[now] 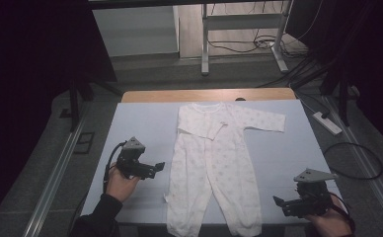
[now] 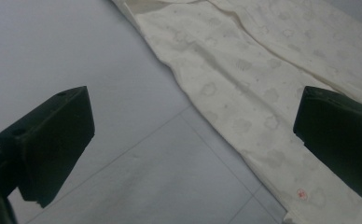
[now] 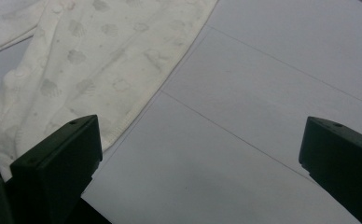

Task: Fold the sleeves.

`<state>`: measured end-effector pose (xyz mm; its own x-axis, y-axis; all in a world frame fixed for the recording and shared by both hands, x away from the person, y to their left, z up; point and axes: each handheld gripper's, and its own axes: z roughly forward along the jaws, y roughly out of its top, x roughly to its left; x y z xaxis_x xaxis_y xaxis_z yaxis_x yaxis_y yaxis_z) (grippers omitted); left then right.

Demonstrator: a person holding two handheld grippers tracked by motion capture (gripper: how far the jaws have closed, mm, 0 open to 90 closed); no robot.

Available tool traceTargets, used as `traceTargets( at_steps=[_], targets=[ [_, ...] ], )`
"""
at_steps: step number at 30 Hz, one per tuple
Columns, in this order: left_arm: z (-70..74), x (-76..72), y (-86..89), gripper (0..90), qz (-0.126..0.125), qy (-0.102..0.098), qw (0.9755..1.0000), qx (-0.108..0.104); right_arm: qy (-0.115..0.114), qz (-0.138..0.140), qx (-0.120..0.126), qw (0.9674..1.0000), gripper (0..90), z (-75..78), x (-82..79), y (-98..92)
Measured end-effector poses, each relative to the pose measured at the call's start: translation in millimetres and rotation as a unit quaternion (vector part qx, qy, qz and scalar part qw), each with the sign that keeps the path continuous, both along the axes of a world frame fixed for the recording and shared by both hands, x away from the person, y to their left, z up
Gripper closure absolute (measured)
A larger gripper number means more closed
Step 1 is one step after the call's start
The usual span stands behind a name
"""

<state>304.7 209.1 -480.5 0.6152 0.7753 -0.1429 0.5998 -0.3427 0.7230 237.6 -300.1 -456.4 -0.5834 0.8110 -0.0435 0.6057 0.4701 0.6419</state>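
a white baby romper [image 1: 214,163] lies flat in the middle of the pale blue table [image 1: 140,128], one sleeve folded across its chest. the left gripper [image 1: 157,167] hovers just beside its left leg, jaws wide apart and empty; the right gripper [image 1: 280,202] hangs near the right leg's cuff, jaws likewise spread, holding nothing.

romper [image 1: 211,163] flat mid-table [image 1: 140,123] | left tongs [image 1: 156,168] beside it | right tongs [image 1: 280,203] apart

Finding no readable text, brand or number anywhere. Showing only a small round red mark [image 2: 302,194], too blurred to read, sitting on the cream patterned cotton baby romper [image 2: 263,79] just beside the right-hand jaw.
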Motion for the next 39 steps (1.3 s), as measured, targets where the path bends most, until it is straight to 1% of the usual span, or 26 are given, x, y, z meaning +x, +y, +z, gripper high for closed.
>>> traceTargets(
  at_steps=[3,5,6,7,9,10,11,13,14,15,16,21,32,39],
  targets=[
    [0.3,-3.2,2.4,0.0,0.002,-0.001,1.0,-0.003,0.0,0.0,0.001,1.0,0.0,-0.1,0.1,0.0],
    [1.0,-9.4,6.0,0.0,0.005,-0.002,0.9999,-0.009,0.0,-0.001,0.002,1.0,0.0,0.0,0.0,-0.1],
    [1.0,-9.4,6.0,0.0,0.005,-0.002,0.9999,-0.009,0.0,-0.001,0.002,1.0,0.0,0.0,0.0,-0.1],
    [1.3,-13.8,8.5,0.0,0.006,-0.001,0.9999,-0.011,0.001,-0.001,0.003,1.0,0.0,0.0,0.1,-0.2],
    [1.3,-15.6,9.6,0.0,0.005,0.0,0.9999,-0.012,0.001,-0.001,0.002,1.0,0.0,0.0,0.1,-0.2],
    [0.8,-20.8,12.9,0.0,0.005,0.004,0.9998,-0.02,0.001,-0.001,0.002,1.0,0.0,-0.1,0.1,-0.3],
    [0.8,-20.8,12.9,0.0,0.005,0.004,0.9998,-0.02,0.001,-0.001,0.002,1.0,0.0,-0.1,0.1,-0.3],
    [1.1,-25.5,15.5,0.0,0.008,0.004,0.9997,-0.025,0.001,-0.002,0.002,1.0,0.0,-0.1,0.1,-0.4],
    [2.1,-29.7,17.9,0.0,0.01,0.001,0.9996,-0.025,0.002,-0.002,0.002,1.0,0.0,-0.2,0.1,-0.4],
    [2.1,-29.7,17.9,0.0,0.01,0.001,0.9996,-0.025,0.002,-0.002,0.002,1.0,0.0,-0.2,0.1,-0.4],
    [2.6,-32.8,19.4,0.0,0.012,-0.001,0.9996,-0.027,0.002,-0.002,0.002,1.0,0.0,-0.2,0.1,-0.4],
    [3.3,-45.4,25.7,0.0,0.018,-0.002,0.9994,-0.028,0.003,-0.002,0.001,1.0,0.0,-0.3,0.3,-0.3],
    [4.0,-61.6,32.4,0.0,0.018,-0.003,0.9995,-0.026,0.003,-0.004,0.001,1.0,0.0,-0.4,0.4,-0.3],
    [3.8,-74.6,37.6,0.0,0.022,-0.001,0.9993,-0.031,0.003,-0.004,0.0,1.0,0.0,-0.5,0.5,-0.1]
  ],
)
